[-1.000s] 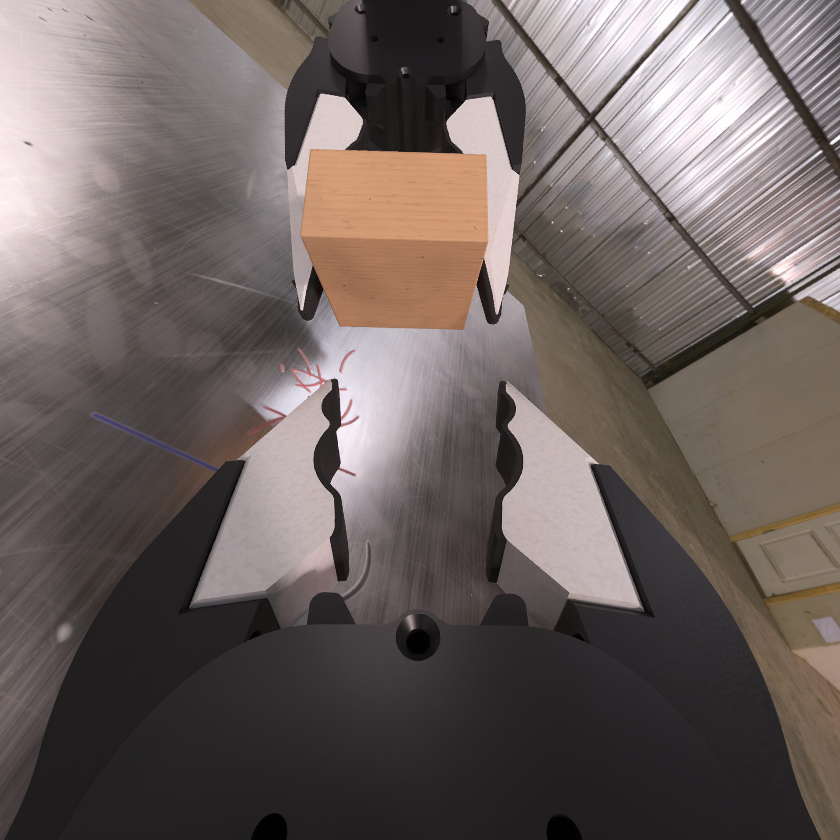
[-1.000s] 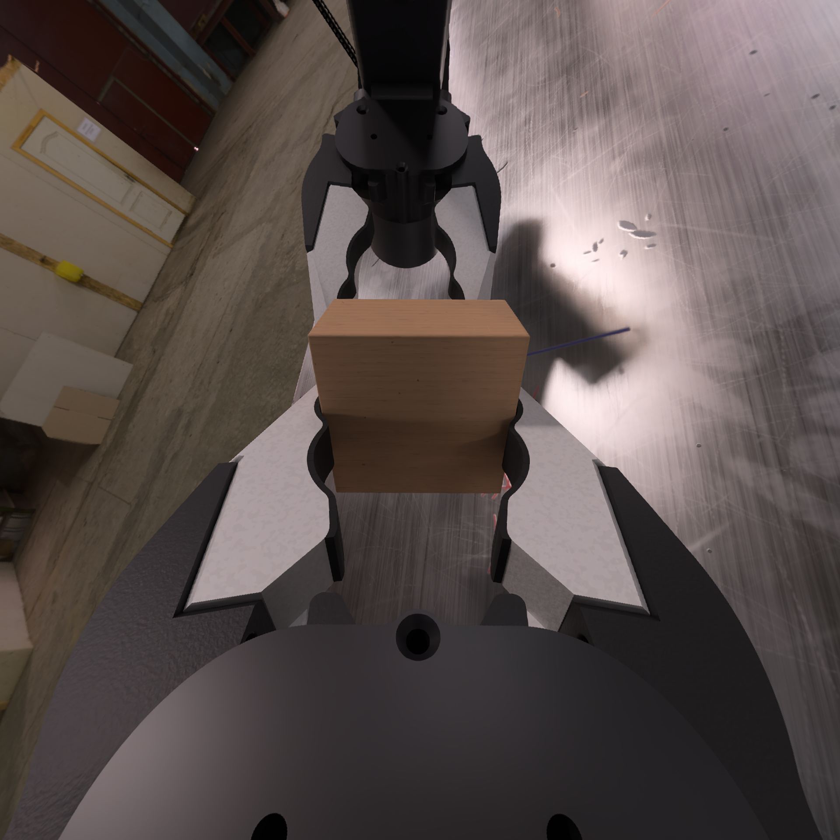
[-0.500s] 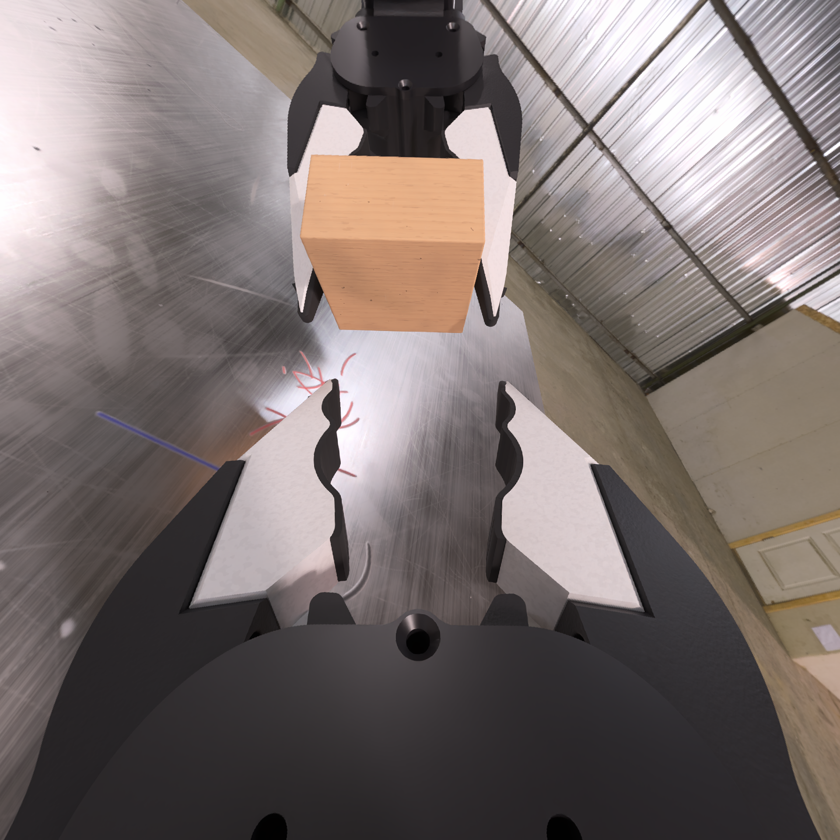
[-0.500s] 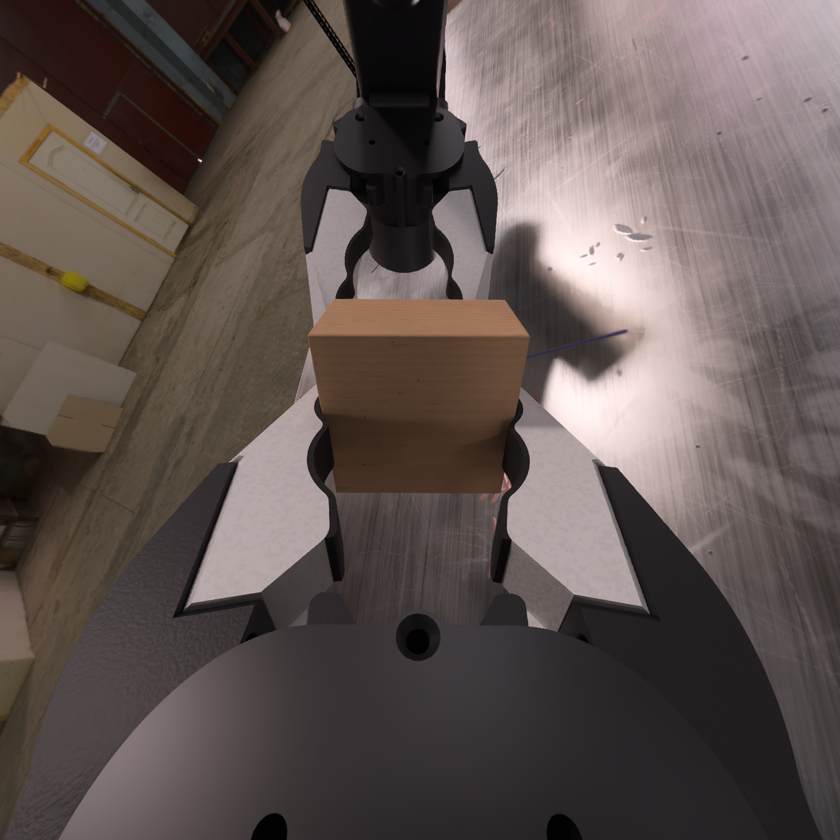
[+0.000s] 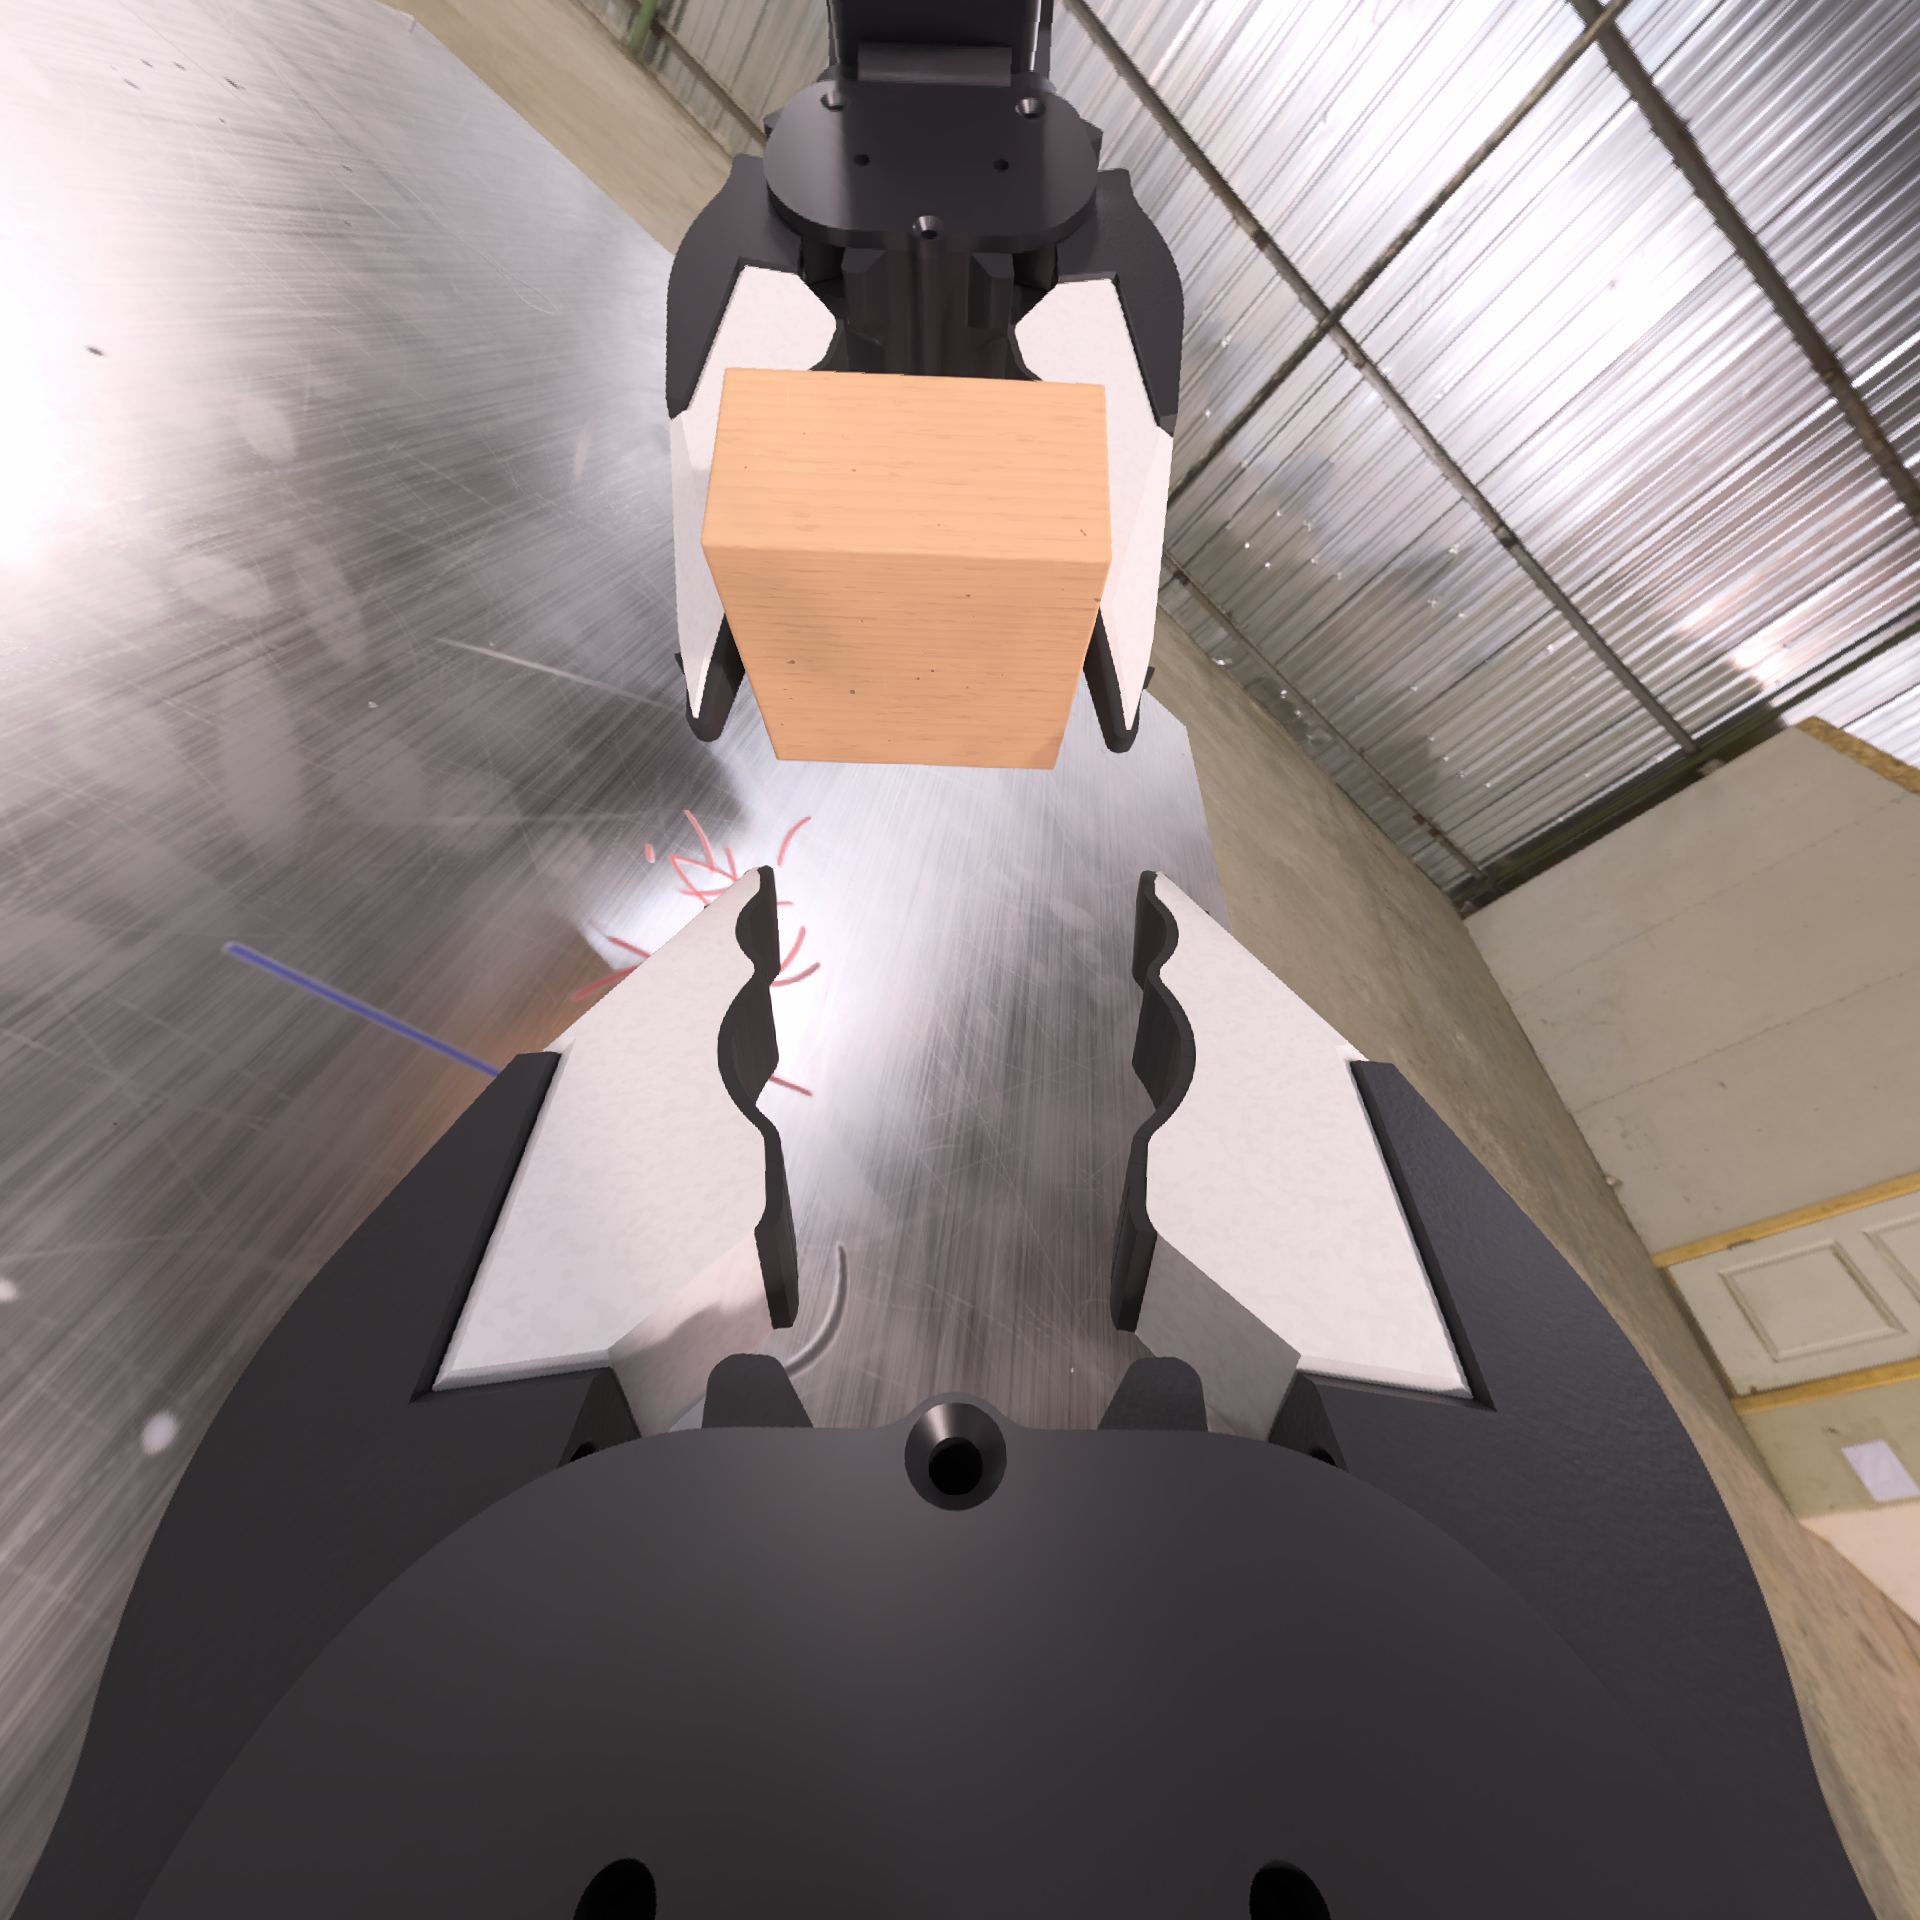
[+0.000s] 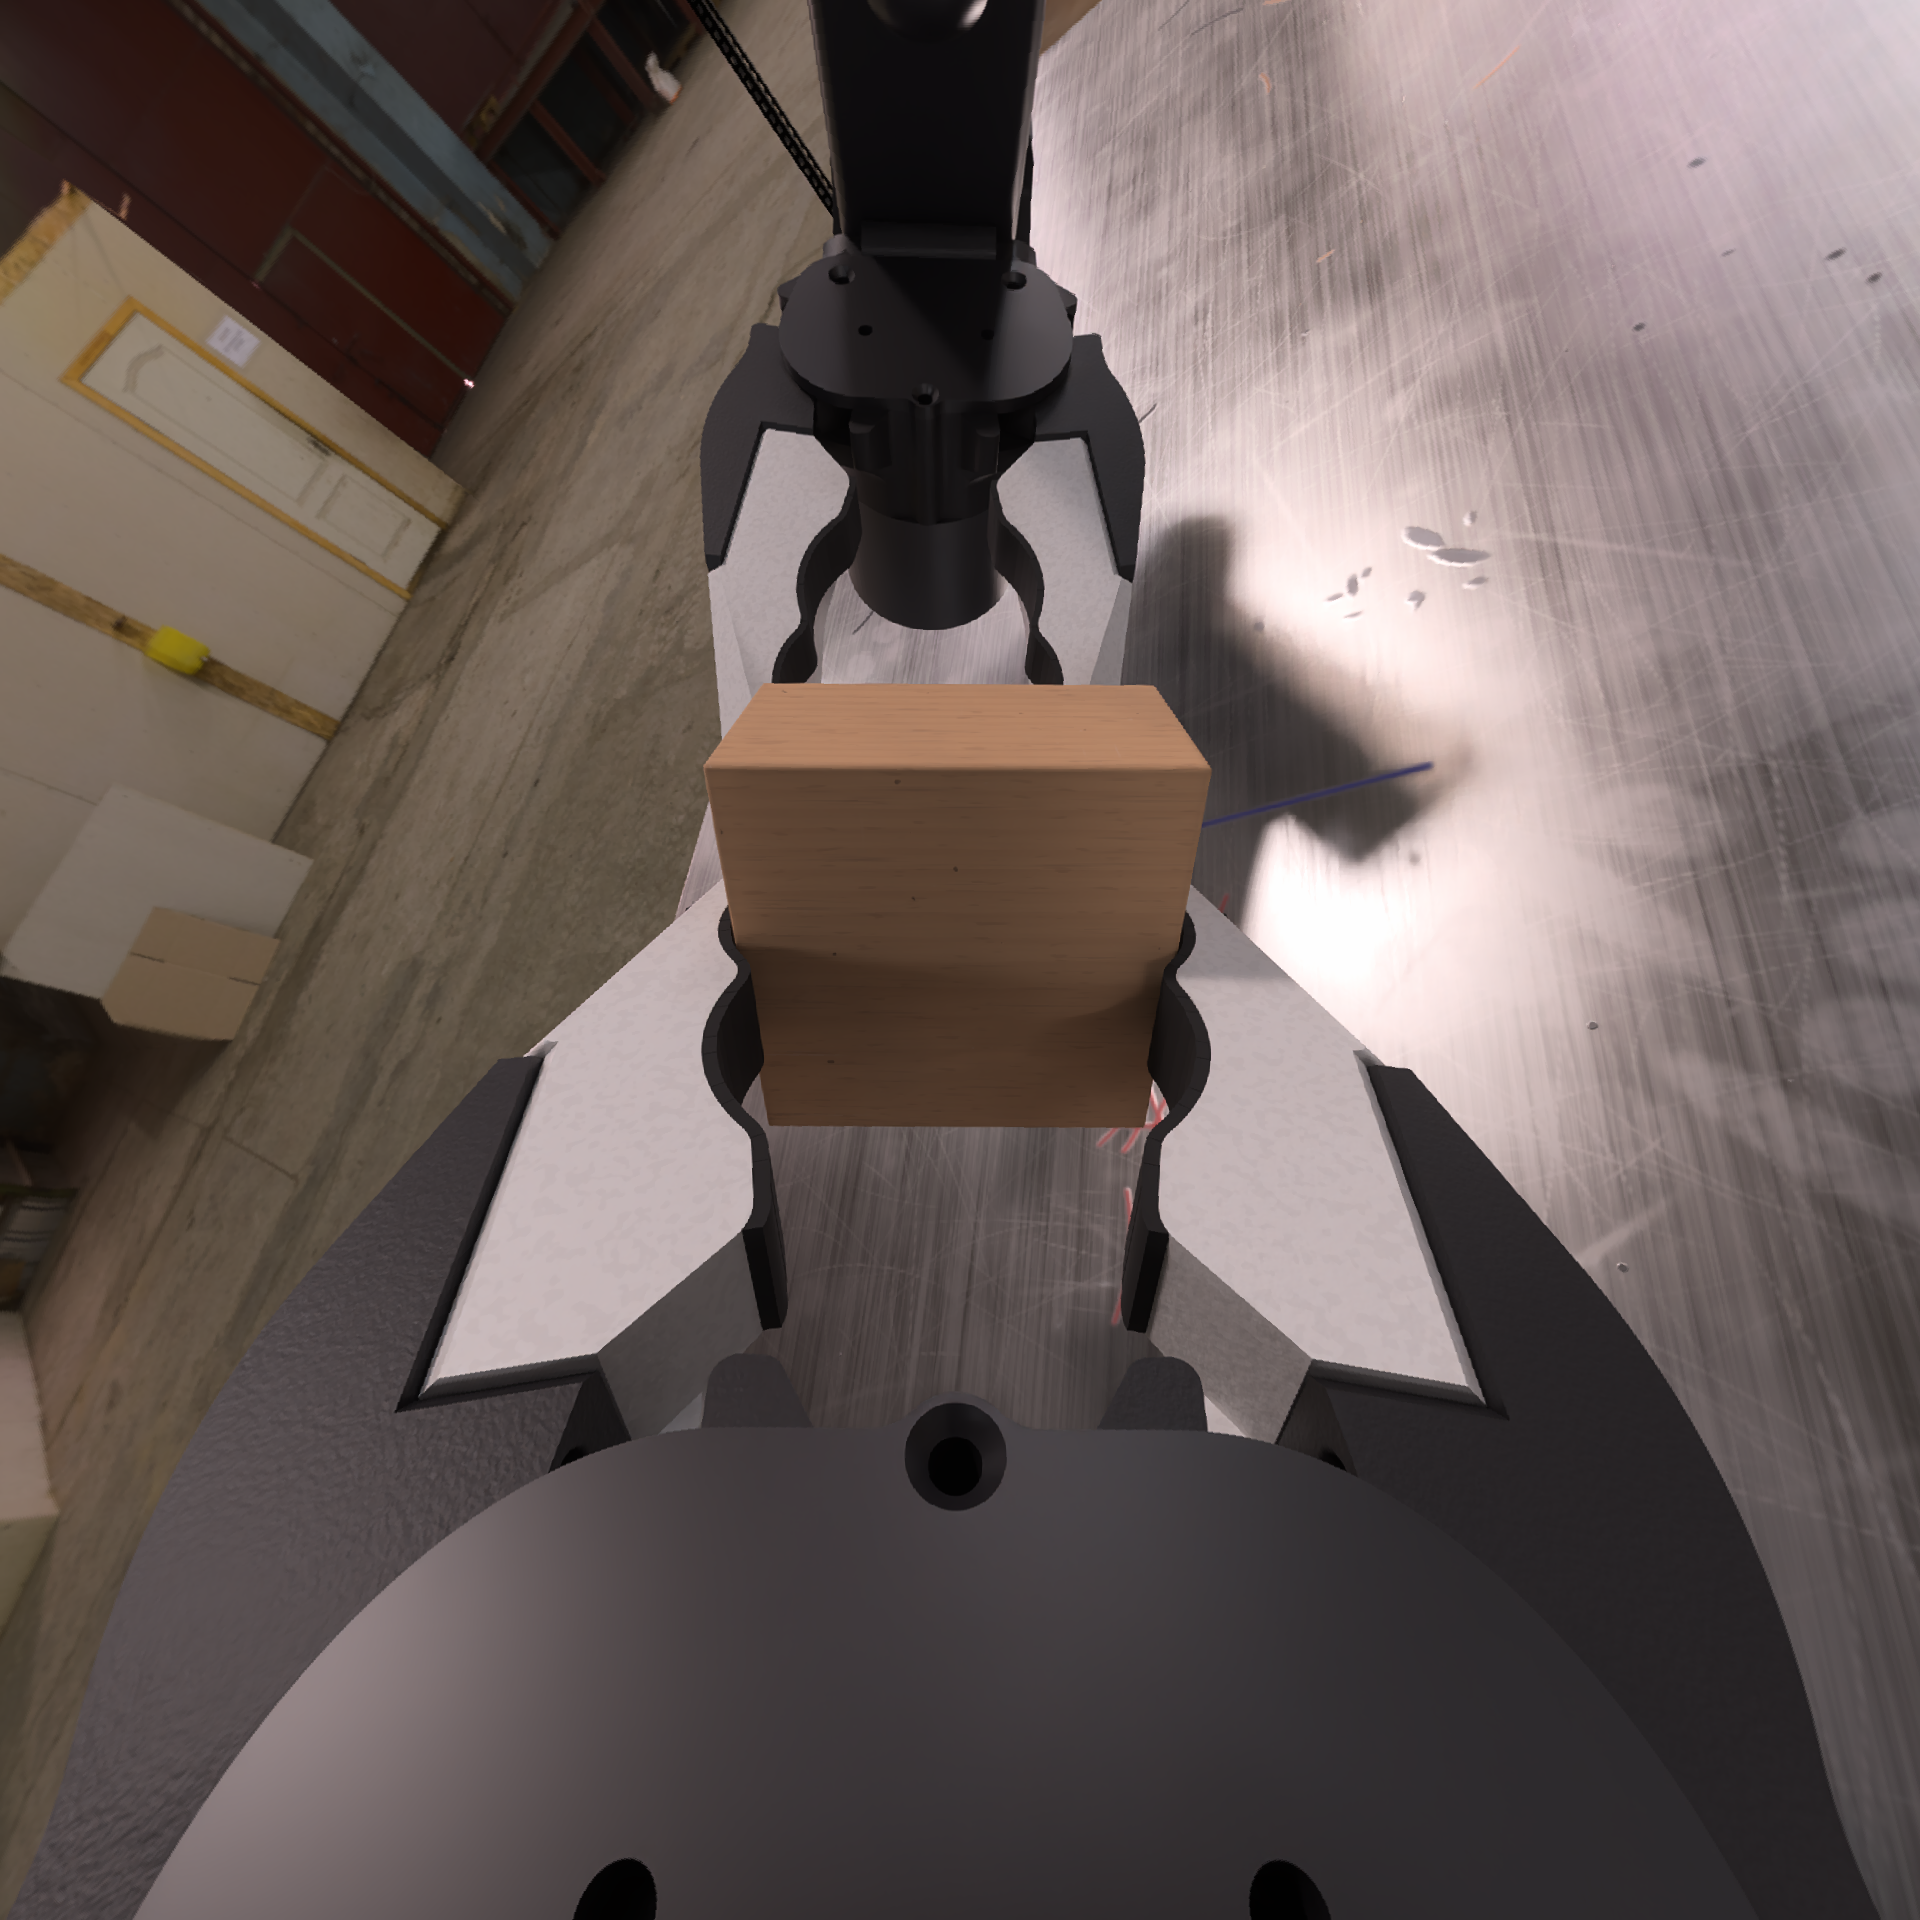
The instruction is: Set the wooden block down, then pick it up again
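The wooden block (image 6: 956, 894) is a light brown cuboid held between the fingers of my right gripper (image 6: 958, 923), which is shut on it above the scratched metal table (image 6: 1558, 935). In the left wrist view the block (image 5: 904, 561) shows ahead, clamped in the right gripper (image 5: 912, 732) facing me. My left gripper (image 5: 956, 883) is open and empty, a short way in front of the block and not touching it. It also shows beyond the block in the right wrist view (image 6: 925, 665).
Red scratch marks (image 5: 727, 883) and a thin blue line (image 5: 353, 1003) lie on the table (image 5: 312, 623). A concrete floor (image 6: 364, 831) runs beside the table edge, with cream door panels (image 6: 208, 468) and a cardboard box (image 6: 187, 977) beyond. A corrugated metal wall (image 5: 1507, 416) rises behind.
The two grippers have drawn slightly apart. The block stays clamped in the right gripper. The left gripper stays open.
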